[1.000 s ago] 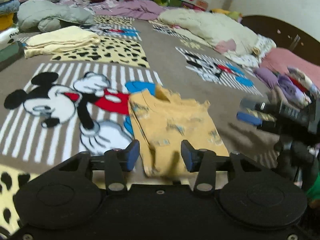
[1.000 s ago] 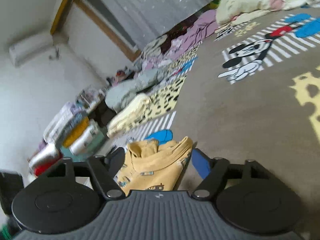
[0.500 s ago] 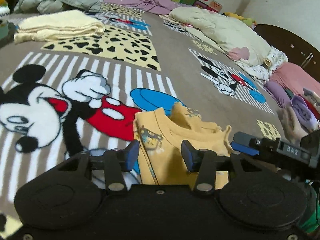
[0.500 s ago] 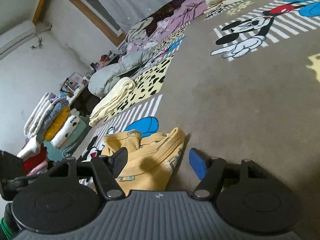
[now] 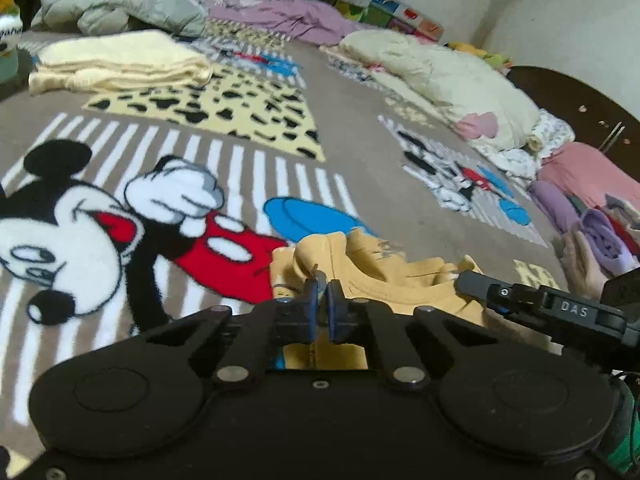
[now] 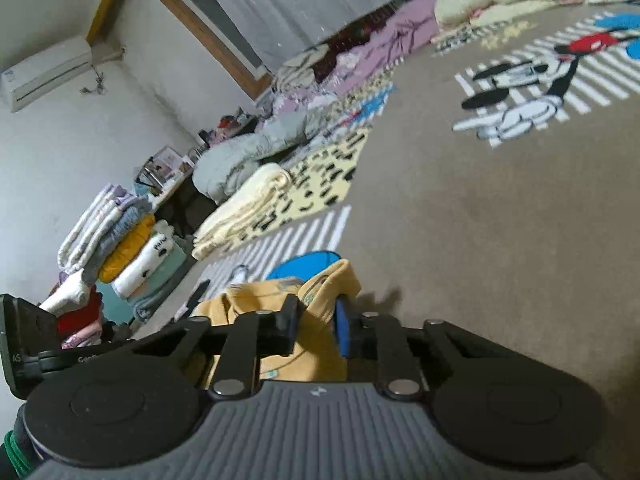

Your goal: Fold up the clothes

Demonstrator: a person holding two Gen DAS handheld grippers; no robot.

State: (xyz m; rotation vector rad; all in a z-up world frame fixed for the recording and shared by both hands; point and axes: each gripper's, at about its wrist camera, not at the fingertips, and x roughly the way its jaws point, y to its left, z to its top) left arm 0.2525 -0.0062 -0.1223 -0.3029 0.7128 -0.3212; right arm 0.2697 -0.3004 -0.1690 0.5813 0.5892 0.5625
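A mustard-yellow printed child's top lies bunched on the cartoon-mouse blanket, right in front of both grippers. My left gripper is shut, pinching the garment's left edge between its blue pads. In the right wrist view the same yellow top fills the gap of my right gripper, whose jaws are nearly closed on a fold of the cloth. The right gripper's black body shows at the garment's right side in the left wrist view.
A folded cream blanket lies at the back left, with a grey duvet and purple bedding behind it. A cream quilt and folded purple clothes lie to the right. Stacked folded clothes stand left.
Both grippers went from wide open to closed on the yellow top. They dropped lower and nearer to the garment, which is now bunched up at its far edge.
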